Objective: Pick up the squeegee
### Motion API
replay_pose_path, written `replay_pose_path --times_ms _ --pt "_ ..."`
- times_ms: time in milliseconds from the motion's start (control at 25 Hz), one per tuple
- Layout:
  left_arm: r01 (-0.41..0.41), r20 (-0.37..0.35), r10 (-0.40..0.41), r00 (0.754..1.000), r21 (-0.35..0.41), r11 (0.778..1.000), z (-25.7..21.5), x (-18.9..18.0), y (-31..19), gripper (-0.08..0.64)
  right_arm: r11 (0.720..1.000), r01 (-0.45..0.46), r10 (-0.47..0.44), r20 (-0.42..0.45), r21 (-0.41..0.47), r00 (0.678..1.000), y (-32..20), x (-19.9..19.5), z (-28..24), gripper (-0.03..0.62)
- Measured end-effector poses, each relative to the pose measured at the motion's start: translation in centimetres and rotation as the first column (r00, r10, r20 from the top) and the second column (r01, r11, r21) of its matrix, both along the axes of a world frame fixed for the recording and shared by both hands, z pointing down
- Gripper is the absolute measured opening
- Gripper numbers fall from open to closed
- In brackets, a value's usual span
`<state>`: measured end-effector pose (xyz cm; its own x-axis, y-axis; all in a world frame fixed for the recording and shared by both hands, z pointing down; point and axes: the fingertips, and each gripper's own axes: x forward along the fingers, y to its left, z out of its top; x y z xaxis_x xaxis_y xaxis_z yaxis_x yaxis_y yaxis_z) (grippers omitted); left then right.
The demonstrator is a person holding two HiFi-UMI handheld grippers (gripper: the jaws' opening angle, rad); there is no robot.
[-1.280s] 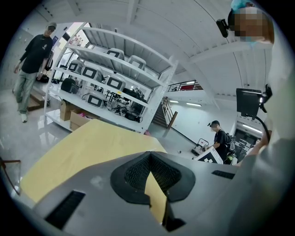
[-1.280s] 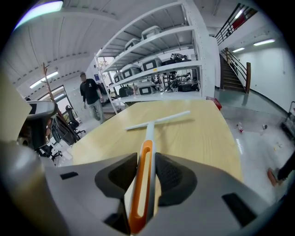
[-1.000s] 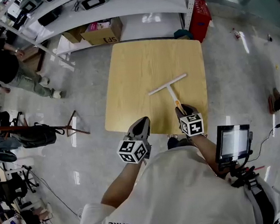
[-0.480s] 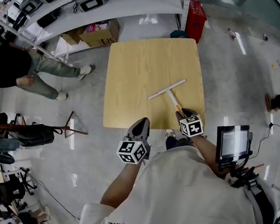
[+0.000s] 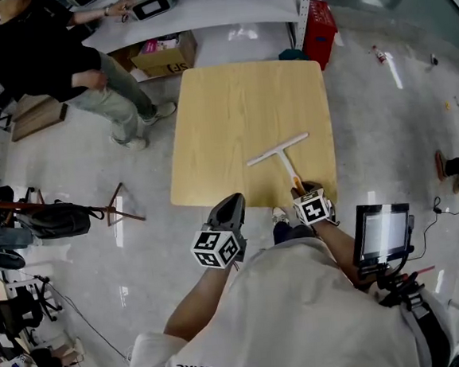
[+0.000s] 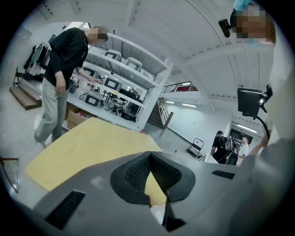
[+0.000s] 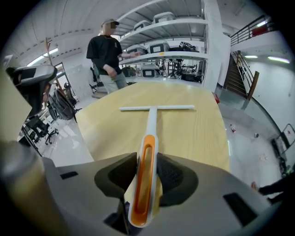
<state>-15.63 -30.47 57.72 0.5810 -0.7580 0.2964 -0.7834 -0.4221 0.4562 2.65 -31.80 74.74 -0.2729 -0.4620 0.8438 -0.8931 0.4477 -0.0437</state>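
The white squeegee (image 5: 278,149) lies flat on the light wooden table (image 5: 231,114), its blade far and its orange-inlaid handle (image 7: 146,184) pointing at me. My right gripper (image 5: 300,189) tilts steeply down over the handle's near end. In the right gripper view the handle runs between the two jaws of that gripper (image 7: 146,173); they stand open around it, have just opened a little wider, and leave slim gaps beside it. My left gripper (image 5: 230,207) hovers at the table's near edge, shut and empty; in its own view its tips (image 6: 150,156) meet.
A person in black (image 5: 51,58) stands at the white shelves (image 5: 198,9) beyond the table. A cardboard box (image 5: 169,54) and a red crate (image 5: 323,23) sit at the far side. A monitor on a stand (image 5: 383,233) is at my right, a dark bag (image 5: 57,222) at my left.
My right gripper has sunk and tilted further down over the handle's end. The person in black has walked from the left to the shelves. The left gripper has stayed still.
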Motion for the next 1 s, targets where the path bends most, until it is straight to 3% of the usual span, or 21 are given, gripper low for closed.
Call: replay_pose_path --times_ms 200,480,1000 --pt "0.004 -0.002 -0.004 1.0 -0.003 1.0 0.0 -0.1 0.1 0.005 0.997 0.076 -0.076 -0.078 0.0 0.994 0.1 -0.1 0.3 0.132" --pt "0.005 -0.007 -0.005 1.0 -0.007 1.0 0.3 0.2 0.0 0.005 0.994 0.107 -0.107 -0.108 -0.001 0.988 0.0 -0.2 0.2 0.132" --pt "-0.014 -0.006 0.014 1.0 0.007 1.0 0.1 0.5 -1.3 0.005 0.993 0.028 -0.03 0.019 0.118 0.999 -1.3 -0.6 -2.5 0.13"
